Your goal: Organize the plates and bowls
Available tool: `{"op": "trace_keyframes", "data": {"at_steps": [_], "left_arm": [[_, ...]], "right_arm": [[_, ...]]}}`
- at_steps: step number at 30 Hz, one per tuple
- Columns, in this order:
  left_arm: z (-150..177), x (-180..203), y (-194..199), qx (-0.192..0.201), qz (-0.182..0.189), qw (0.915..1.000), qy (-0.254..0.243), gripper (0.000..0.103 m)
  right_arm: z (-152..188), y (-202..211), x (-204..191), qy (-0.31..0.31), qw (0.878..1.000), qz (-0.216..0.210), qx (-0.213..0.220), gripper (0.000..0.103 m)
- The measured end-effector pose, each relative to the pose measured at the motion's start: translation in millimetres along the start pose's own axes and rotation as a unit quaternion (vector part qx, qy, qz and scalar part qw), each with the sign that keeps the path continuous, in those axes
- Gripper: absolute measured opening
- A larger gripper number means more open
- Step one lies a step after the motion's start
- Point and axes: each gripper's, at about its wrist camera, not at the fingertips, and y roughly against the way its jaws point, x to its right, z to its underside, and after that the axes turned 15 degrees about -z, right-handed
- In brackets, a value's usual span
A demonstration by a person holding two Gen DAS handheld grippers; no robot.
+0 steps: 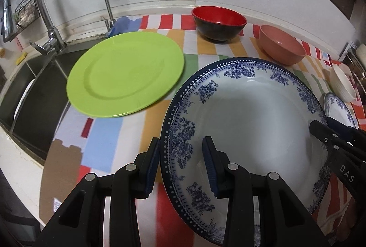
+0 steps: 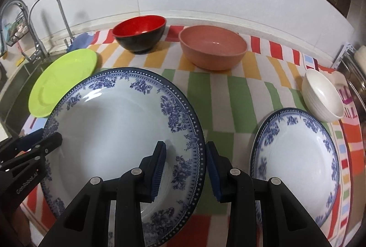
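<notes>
- Large blue-floral plate [image 1: 251, 114] on the striped cloth [image 1: 103, 146]; left gripper [image 1: 180, 164] straddles its left rim, jaws apart.
- Right gripper [image 2: 185, 167] straddles its right rim, jaws apart.

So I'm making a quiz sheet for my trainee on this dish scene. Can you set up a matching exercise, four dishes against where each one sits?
Dishes:
1. lime green flat plate
2. red-and-black bowl
3. white ribbed bowl
4. large blue floral plate

Places:
A. far right, behind the smaller blue floral plate
B. rim between both claws' fingers
C. beside the sink
D. at the back wall, left of the pink bowl

Pairs: 1-C, 2-D, 3-A, 4-B
</notes>
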Motion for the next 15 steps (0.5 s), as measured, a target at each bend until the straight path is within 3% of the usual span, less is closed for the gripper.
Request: {"op": "trace_keyframes", "data": {"at_steps": [15], "left_arm": [[30,-42,3,-0.006,-0.009,0.9995,-0.031,0.037]], "right_arm": [[35,9,-50,-0.021,1.000,0.000,-0.009,0.037]]}}
